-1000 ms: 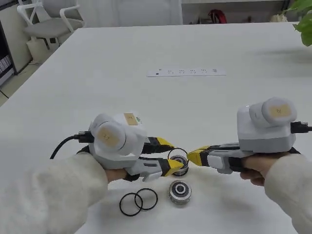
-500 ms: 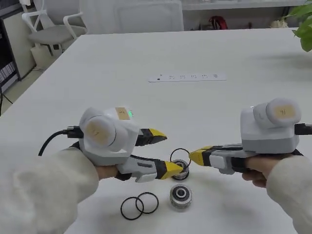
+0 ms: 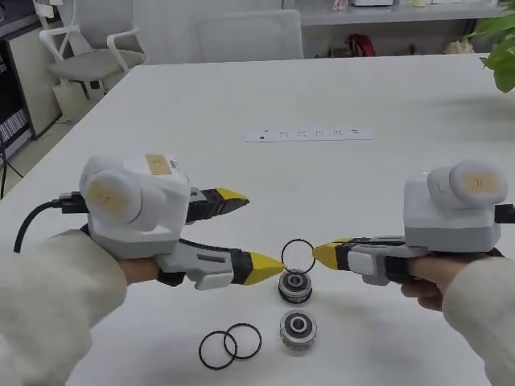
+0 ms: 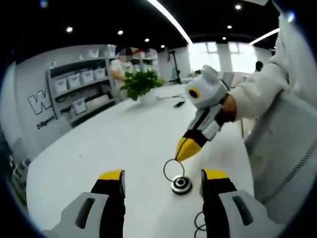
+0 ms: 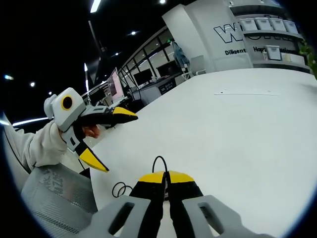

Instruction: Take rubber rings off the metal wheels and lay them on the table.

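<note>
Two metal wheels lie near the table's front edge, one [image 3: 295, 286] behind the other [image 3: 298, 328]. Above the rear wheel [image 4: 181, 185] a thin black rubber ring [image 3: 298, 256] stands upright, its lower edge right at the wheel's top. My right gripper [image 3: 322, 254] is shut on that ring's right side; its own view has the ring [image 5: 158, 163] rising past its tips [image 5: 166, 175]. My left gripper [image 3: 256, 233] stands open to the left of the wheel, nothing between its jaws [image 4: 163, 181]. Two loose rings [image 3: 229, 344] lie overlapping on the table at the front.
A white power strip [image 3: 310, 134] lies on the table [image 3: 338, 185] further back. Chairs [image 3: 88, 48] stand beyond the far edge. A potted plant [image 3: 503, 48] sits at the back right. A black cable [image 3: 36, 213] trails from the left gripper.
My left gripper has opened and drawn back to the left, away from the rear wheel. The right gripper stays shut on the ring and holds it upright above the wheel.
</note>
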Motion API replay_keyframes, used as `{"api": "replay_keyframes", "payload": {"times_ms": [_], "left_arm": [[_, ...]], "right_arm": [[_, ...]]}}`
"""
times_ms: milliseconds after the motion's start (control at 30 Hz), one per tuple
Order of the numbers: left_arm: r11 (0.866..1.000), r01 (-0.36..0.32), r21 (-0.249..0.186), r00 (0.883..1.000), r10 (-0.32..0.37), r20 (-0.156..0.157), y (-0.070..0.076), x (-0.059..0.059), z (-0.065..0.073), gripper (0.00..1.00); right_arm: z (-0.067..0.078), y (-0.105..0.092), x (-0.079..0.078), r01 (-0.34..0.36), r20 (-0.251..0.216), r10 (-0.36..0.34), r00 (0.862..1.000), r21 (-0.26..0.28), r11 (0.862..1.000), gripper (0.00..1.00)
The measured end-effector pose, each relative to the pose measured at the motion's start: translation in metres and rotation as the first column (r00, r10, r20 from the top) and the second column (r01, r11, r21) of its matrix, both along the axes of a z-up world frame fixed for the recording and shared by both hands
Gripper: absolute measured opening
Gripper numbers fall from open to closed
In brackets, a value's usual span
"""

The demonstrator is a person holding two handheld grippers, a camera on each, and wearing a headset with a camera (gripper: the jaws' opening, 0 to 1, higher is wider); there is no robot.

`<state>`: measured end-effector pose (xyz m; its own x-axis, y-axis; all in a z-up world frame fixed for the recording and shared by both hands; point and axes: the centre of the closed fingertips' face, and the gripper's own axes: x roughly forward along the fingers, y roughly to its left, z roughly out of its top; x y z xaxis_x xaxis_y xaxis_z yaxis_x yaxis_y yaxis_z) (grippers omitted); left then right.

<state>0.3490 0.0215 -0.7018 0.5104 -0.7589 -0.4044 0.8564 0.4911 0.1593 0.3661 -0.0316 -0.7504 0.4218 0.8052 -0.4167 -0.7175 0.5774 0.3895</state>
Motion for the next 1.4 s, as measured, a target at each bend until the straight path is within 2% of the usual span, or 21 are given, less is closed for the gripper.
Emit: {"api": "replay_keyframes", "payload": {"times_ms": [200, 300, 467, 733, 967, 1200, 1400], "left_arm": [[1.0, -0.021, 0.014, 1.0, 0.021, -0.001, 0.019, -0.005, 0.002, 0.68], [0.999, -0.04, 0.003, 0.999, 0.04, -0.01, 0.026, -0.005, 0.004, 0.7], [0.998, -0.057, -0.008, 0.998, 0.057, -0.004, 0.038, -0.009, 0.009, 0.77], [0.993, -0.109, -0.044, 0.994, 0.108, -0.032, 0.061, -0.016, 0.007, 0.84], [0.991, -0.116, -0.064, 0.992, 0.113, -0.052, 0.064, -0.019, 0.005, 0.93], [0.996, -0.087, -0.036, 0.991, 0.082, -0.108, 0.06, -0.03, -0.011, 0.99], [0.999, -0.052, -0.017, 0.989, 0.049, -0.141, 0.055, -0.038, -0.019, 1.0]], "right_arm": [[0.006, 0.003, 0.0, 0.001, 0.0, -0.001, 1.0, 0.018, 1.0, 0.0], [0.007, 0.005, -0.001, -0.007, 0.001, 0.007, 1.0, 0.02, 1.0, 0.0], [0.008, 0.007, -0.004, -0.019, 0.001, 0.018, 1.0, 0.025, 1.0, 0.0], [0.011, 0.019, -0.012, -0.049, 0.0, 0.049, 0.999, 0.029, 0.998, 0.0], [0.011, 0.024, -0.018, -0.077, -0.004, 0.077, 0.997, 0.026, 0.997, 0.0], [0.009, 0.031, -0.026, -0.109, -0.014, 0.11, 0.994, 0.018, 0.994, 0.0], [0.005, 0.036, -0.033, -0.138, -0.024, 0.138, 0.99, 0.008, 0.99, 0.0]]}}
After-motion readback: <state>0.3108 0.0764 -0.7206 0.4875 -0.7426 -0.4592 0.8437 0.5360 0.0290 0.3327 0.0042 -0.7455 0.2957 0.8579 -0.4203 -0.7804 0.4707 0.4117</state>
